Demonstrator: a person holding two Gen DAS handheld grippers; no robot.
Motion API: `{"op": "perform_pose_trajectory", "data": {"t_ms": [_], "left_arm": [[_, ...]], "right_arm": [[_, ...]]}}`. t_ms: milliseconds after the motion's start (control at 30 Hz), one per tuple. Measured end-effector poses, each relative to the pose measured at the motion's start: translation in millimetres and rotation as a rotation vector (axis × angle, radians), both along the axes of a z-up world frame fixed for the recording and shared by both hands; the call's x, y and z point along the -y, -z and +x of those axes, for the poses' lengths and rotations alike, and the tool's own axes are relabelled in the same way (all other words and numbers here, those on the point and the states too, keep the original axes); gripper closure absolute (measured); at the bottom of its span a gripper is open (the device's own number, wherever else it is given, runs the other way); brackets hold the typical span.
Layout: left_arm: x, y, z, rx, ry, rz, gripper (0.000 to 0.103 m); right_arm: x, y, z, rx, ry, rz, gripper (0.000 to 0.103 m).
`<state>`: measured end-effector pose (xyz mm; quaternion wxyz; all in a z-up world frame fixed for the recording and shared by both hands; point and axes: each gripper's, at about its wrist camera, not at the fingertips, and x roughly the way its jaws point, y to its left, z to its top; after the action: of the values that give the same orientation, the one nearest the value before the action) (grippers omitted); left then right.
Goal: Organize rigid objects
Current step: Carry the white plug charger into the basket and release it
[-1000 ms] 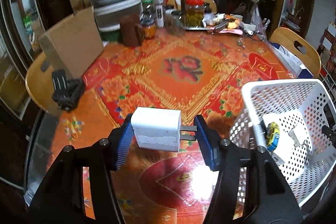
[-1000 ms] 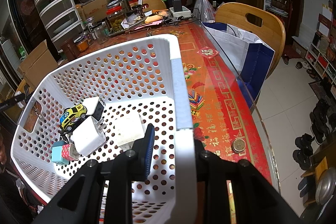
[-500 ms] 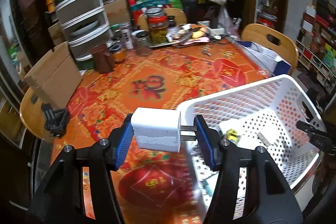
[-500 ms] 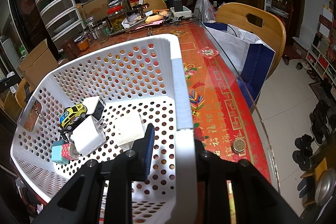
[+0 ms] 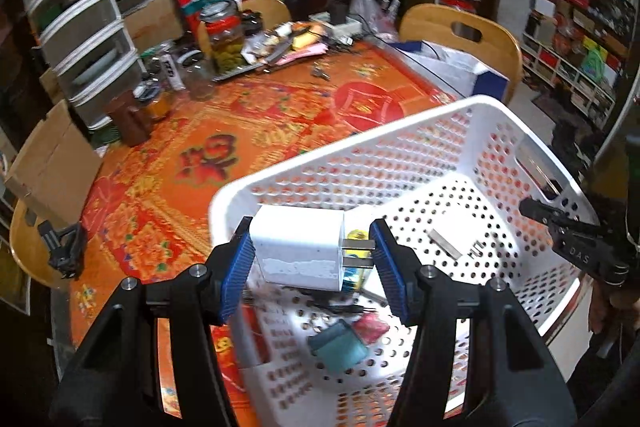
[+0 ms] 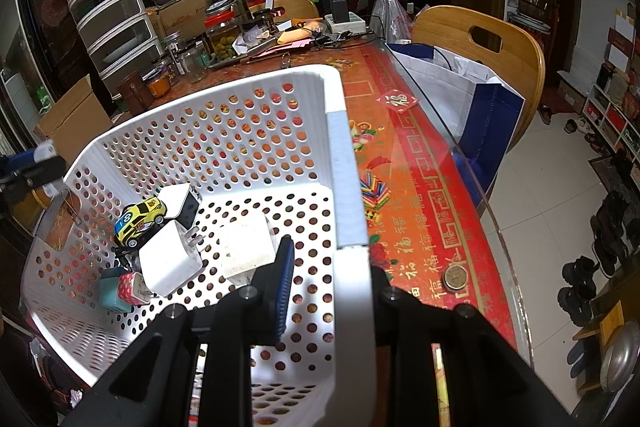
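The left gripper [image 5: 312, 259] clamps a white charger [image 5: 298, 251] between its blue pads [image 5: 236, 267], prongs against the right-hand pad, hanging above the near corner of the white basket [image 5: 400, 131]; the right gripper [image 6: 332, 291] pinches the basket wall, one finger inside, one outside; just ahead of that inner finger, on the basket floor, sit a second white charger [image 6: 170, 261], a yellow toy car [image 6: 138, 221] and a grubby white block [image 6: 246, 245]; beyond its outer finger, a coin [image 6: 456, 277] lies on the red tablecloth [image 6: 420, 203].
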<state>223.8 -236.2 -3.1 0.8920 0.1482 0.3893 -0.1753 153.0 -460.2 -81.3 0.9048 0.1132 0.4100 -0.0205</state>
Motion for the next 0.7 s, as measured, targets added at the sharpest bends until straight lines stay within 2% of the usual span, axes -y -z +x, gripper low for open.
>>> {"op": "perform_pose_trajectory", "data": {"t_ms": [400,700], "left_arm": [[48,48,4,-0.131,0.09,0.049,0.048],[64,61,1,-0.164,0.12,0.067,0.048]], "right_arm": [[-1,0,0,0.002,-0.001,0.002,0.077],[-3,-1,1,0.002,-0.003,0.003,0.076]]}}
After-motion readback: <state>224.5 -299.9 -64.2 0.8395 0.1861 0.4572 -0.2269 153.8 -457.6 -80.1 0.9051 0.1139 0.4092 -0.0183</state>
